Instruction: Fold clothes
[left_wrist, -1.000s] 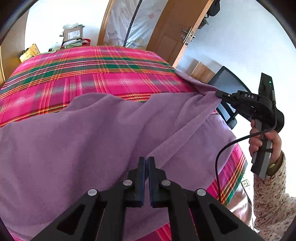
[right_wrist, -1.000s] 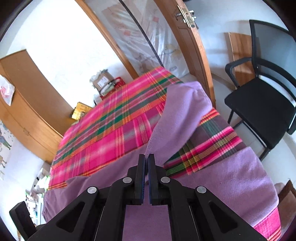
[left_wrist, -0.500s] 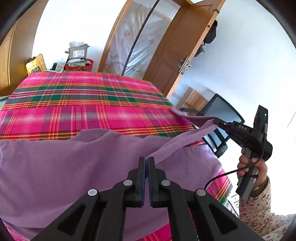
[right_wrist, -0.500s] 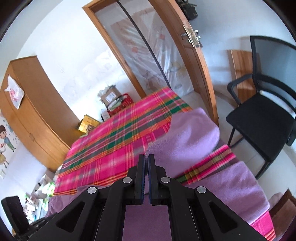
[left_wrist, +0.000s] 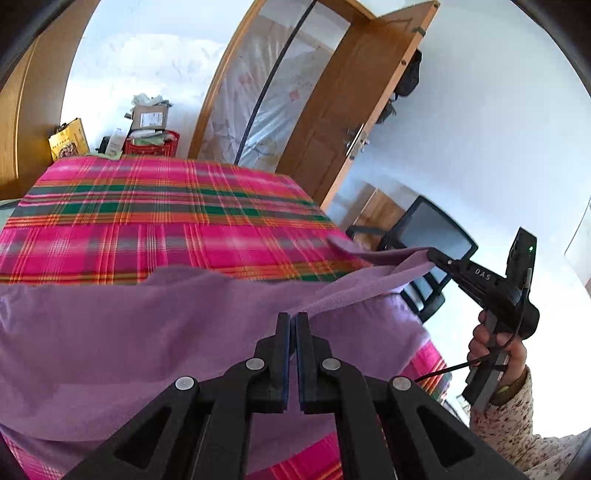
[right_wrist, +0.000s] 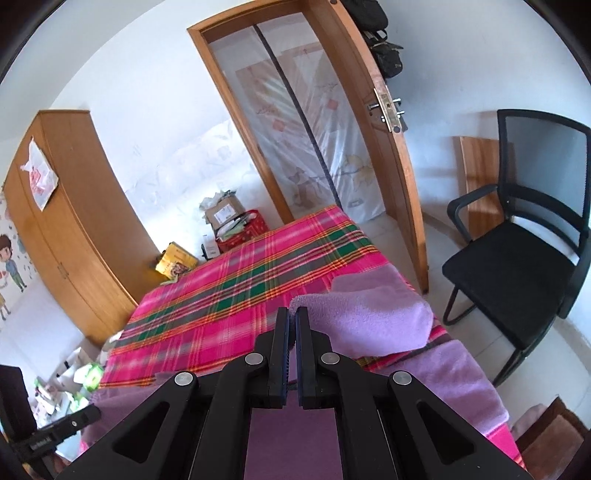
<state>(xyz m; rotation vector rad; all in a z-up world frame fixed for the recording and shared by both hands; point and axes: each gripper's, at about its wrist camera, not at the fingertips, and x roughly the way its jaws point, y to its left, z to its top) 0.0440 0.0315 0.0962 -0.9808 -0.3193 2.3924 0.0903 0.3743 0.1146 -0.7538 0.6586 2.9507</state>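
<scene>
Both tools are pinched tight on the purple garment — the left gripper on its near edge, the right gripper on a raised fold — stretched over the plaid bedspread, the door beyond.

We see a plain lilac garment on a bedspread checked in hot pink, green and orange; at three o'clock sits a black chair, at nine a honey-brown wardrobe, and a cream floral-speckled sleeve
</scene>
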